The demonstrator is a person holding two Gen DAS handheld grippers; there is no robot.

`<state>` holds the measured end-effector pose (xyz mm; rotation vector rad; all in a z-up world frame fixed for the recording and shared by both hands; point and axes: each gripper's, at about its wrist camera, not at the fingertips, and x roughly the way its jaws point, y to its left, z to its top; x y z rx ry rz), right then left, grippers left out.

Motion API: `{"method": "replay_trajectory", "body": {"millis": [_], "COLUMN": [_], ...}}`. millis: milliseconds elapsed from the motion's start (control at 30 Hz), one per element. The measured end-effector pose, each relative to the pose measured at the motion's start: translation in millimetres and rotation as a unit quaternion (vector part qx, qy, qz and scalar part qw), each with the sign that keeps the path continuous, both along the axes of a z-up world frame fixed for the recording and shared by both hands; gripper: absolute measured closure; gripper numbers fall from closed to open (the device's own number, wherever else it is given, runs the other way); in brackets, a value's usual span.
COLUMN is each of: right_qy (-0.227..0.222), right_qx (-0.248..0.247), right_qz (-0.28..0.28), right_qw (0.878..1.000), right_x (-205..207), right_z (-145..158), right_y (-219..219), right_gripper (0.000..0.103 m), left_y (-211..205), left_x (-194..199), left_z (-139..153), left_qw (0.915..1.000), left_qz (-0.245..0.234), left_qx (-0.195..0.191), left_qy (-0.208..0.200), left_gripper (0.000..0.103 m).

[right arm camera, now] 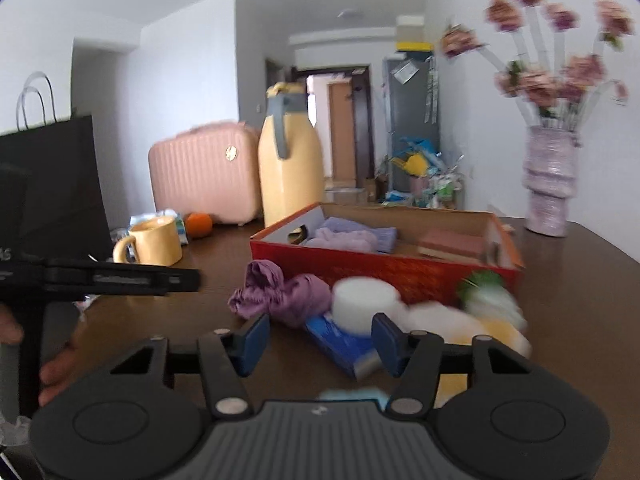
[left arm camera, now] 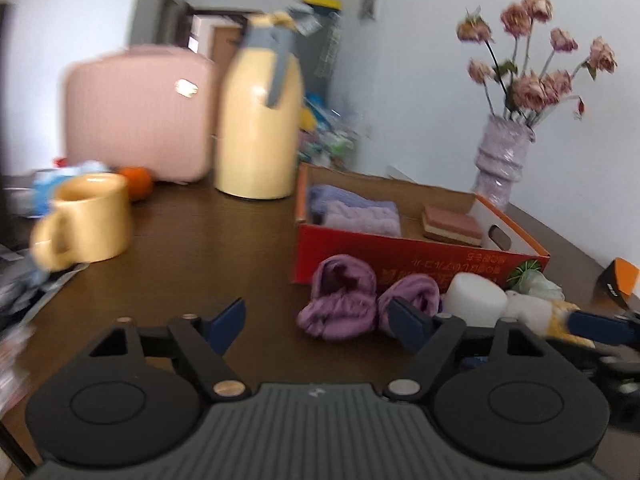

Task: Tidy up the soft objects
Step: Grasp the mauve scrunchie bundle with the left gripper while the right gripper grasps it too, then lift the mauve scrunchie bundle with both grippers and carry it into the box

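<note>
A red cardboard box (left arm camera: 404, 258) (right arm camera: 384, 270) on the brown table holds a folded lilac towel (left arm camera: 360, 212) (right arm camera: 348, 236) and a pink layered sponge (left arm camera: 452, 224) (right arm camera: 452, 245). In front of it lie purple socks (left arm camera: 340, 304) (right arm camera: 276, 292), a white foam cylinder (left arm camera: 474, 300) (right arm camera: 366, 300), a blue pack (right arm camera: 344, 340) and a white and yellow plush (left arm camera: 536, 312) (right arm camera: 476, 326). My left gripper (left arm camera: 320, 320) is open and empty just before the socks. My right gripper (right arm camera: 320, 340) is open over the blue pack and the cylinder.
A yellow mug (left arm camera: 88, 220) (right arm camera: 152, 242), an orange (left arm camera: 138, 182) (right arm camera: 199, 224), a yellow thermos (left arm camera: 260, 120) (right arm camera: 290, 160) and a pink case (left arm camera: 138, 114) (right arm camera: 204, 172) stand at the back left. A vase of flowers (left arm camera: 504, 160) (right arm camera: 550, 184) stands right of the box. A black bag (right arm camera: 52, 184) stands at left.
</note>
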<state>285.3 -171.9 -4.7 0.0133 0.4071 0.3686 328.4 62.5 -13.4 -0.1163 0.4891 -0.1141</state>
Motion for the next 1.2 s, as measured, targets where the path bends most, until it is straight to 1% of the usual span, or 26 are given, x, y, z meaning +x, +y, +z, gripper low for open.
{"method": "replay_trajectory", "body": {"millis": [33, 67, 100, 133, 167, 200, 233, 267, 333, 367, 400, 500, 600, 633, 700, 767, 900, 967, 1033, 1100, 1200], "right_qy": [0.006, 0.010, 0.010, 0.014, 0.030, 0.042, 0.050, 0.061, 0.065, 0.063, 0.062, 0.060, 0.051, 0.047, 0.032, 0.011, -0.002, -0.008, -0.012, -0.008, 0.005], "right_qx": [-0.008, -0.026, -0.035, -0.042, -0.056, -0.062, -0.068, -0.074, -0.077, -0.081, -0.083, -0.082, -0.070, -0.068, -0.070, -0.066, -0.039, -0.033, -0.035, -0.024, 0.000], "right_qz": [0.008, 0.020, 0.025, 0.023, 0.020, 0.015, 0.010, 0.010, 0.011, 0.013, 0.015, 0.019, 0.024, 0.022, 0.019, 0.018, 0.020, 0.018, 0.017, 0.016, 0.012], "right_qw": [1.000, 0.999, 0.999, 0.999, 0.998, 0.997, 0.996, 0.995, 0.995, 0.995, 0.995, 0.995, 0.996, 0.996, 0.997, 0.998, 0.999, 0.999, 0.999, 1.000, 1.000], "right_x": [15, 34, 49, 61, 79, 91, 101, 110, 116, 117, 118, 117, 112, 106, 92, 69, 16, -16, -45, -74, -108], "right_z": [0, -1, -2, -4, -8, -12, -16, -22, -27, -28, -29, -30, -27, -24, -14, 0, 20, 24, 24, 22, 14], "right_y": [10, 23, 32, 40, 49, 54, 58, 62, 65, 67, 69, 70, 66, 65, 62, 54, 29, 18, 10, -2, -19], "right_gripper": [0.050, 0.053, 0.060, 0.063, 0.065, 0.072, 0.074, 0.074, 0.080, 0.086, 0.089, 0.094, 0.099, 0.099, 0.099, 0.100, 0.100, 0.100, 0.100, 0.100, 0.100], "left_y": [0, 1, 1, 1, 2, 4, 6, 8, 15, 17, 17, 16, 10, 9, 7, 3, -12, -23, -36, -44, -51], "left_x": [18, 33, 49, 60, 71, 81, 90, 95, 98, 97, 96, 93, 87, 83, 67, 42, -13, -44, -76, -103, -133], "left_z": [-2, -5, -10, -14, -19, -25, -30, -36, -43, -44, -43, -40, -34, -30, -18, -3, 20, 23, 24, 22, 17], "left_qw": [0.9998, 0.9992, 0.9982, 0.9975, 0.9973, 0.9969, 0.9963, 0.9954, 0.9924, 0.9913, 0.9905, 0.9913, 0.9931, 0.9939, 0.9944, 0.9944, 0.9942, 0.9939, 0.9936, 0.9928, 0.9914], "left_qz": [-0.018, -0.035, -0.054, -0.063, -0.062, -0.059, -0.061, -0.064, -0.084, -0.092, -0.101, -0.100, -0.094, -0.089, -0.089, -0.095, -0.097, -0.099, -0.101, -0.107, -0.118], "left_qx": [-0.003, -0.005, -0.008, -0.007, -0.008, -0.015, -0.021, -0.030, -0.059, -0.066, -0.062, -0.054, -0.038, -0.033, -0.040, -0.043, -0.041, -0.038, -0.026, -0.034, -0.050], "left_qy": [0.009, 0.016, 0.024, 0.030, 0.039, 0.048, 0.057, 0.065, 0.068, 0.068, 0.069, 0.067, 0.058, 0.055, 0.040, 0.015, -0.017, -0.029, -0.043, -0.042, -0.025], "left_gripper": [0.024, 0.025, 0.031, 0.037, 0.039, 0.054, 0.068, 0.075, 0.087, 0.088, 0.089, 0.092, 0.093, 0.093, 0.093, 0.093, 0.092, 0.092, 0.092, 0.092, 0.092]}}
